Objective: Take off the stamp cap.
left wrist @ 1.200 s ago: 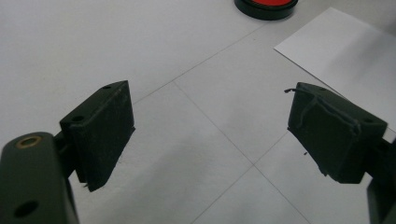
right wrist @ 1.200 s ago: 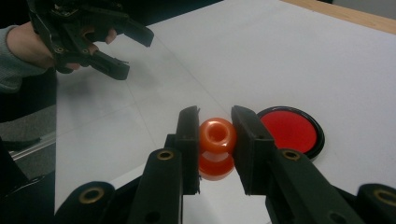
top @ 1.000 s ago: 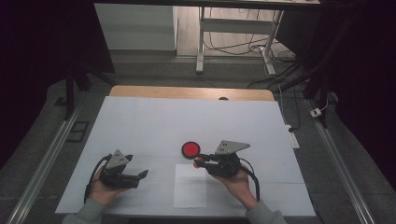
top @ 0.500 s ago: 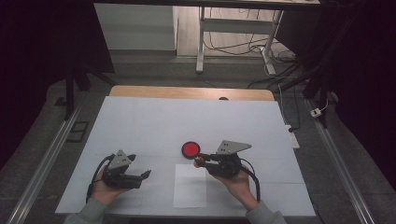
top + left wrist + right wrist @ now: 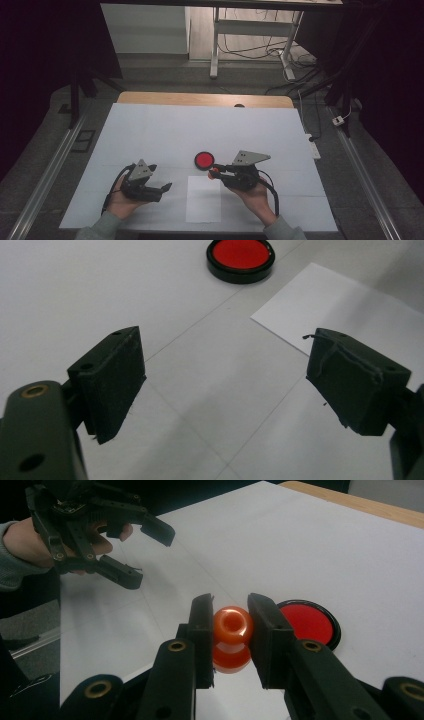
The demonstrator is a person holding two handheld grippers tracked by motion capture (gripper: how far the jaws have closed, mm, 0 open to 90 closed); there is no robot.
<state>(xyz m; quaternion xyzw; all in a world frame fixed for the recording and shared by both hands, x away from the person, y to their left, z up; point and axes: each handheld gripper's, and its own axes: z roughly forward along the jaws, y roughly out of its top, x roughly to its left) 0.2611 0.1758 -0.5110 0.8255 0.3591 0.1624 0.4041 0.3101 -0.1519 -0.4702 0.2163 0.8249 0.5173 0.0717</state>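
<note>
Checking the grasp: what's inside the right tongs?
The right tongs clamp an orange knob, hole on top. Its sides are covered by the jaws; its underside is hidden.

From above, the small glossy orange spool-shaped piece (image 5: 213, 173) is barely a speck at the tips of the right gripper (image 5: 218, 173). Down in the right gripper view, its black jaws cover both flanks of that piece, and one jaw hides the near edge of the round red black-rimmed disc (image 5: 308, 621).
</note>
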